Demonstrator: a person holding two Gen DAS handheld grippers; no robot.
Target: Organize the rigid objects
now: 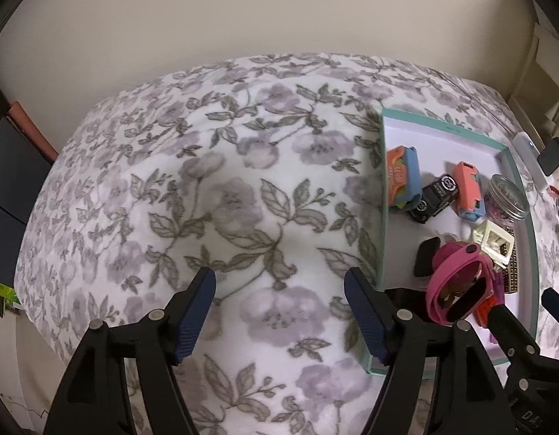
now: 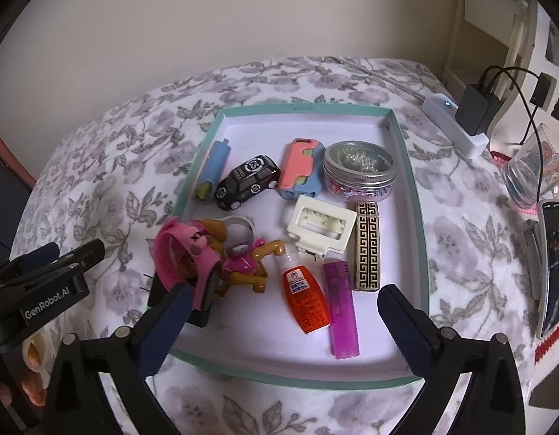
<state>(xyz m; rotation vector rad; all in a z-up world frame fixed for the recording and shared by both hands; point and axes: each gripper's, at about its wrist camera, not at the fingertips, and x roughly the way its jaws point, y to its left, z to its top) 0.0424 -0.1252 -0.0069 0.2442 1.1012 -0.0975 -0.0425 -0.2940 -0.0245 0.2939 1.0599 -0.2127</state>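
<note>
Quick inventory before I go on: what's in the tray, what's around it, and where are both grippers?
tray: 1, teal rim, white floor, on the floral cover
toy car: 1, black, rear left in tray
pink-and-blue cases: 2, either side of the car
tin: 1, silver, rear right
clip: 1, cream, centre
patterned box: 1, black and gold, right
glue bottle: 1, orange, front
lighter: 1, purple, front
pink toy: 1, front left edge
power strip: 1, white, beyond the tray
left gripper: open, over the cover
right gripper: open, over the tray front
</note>
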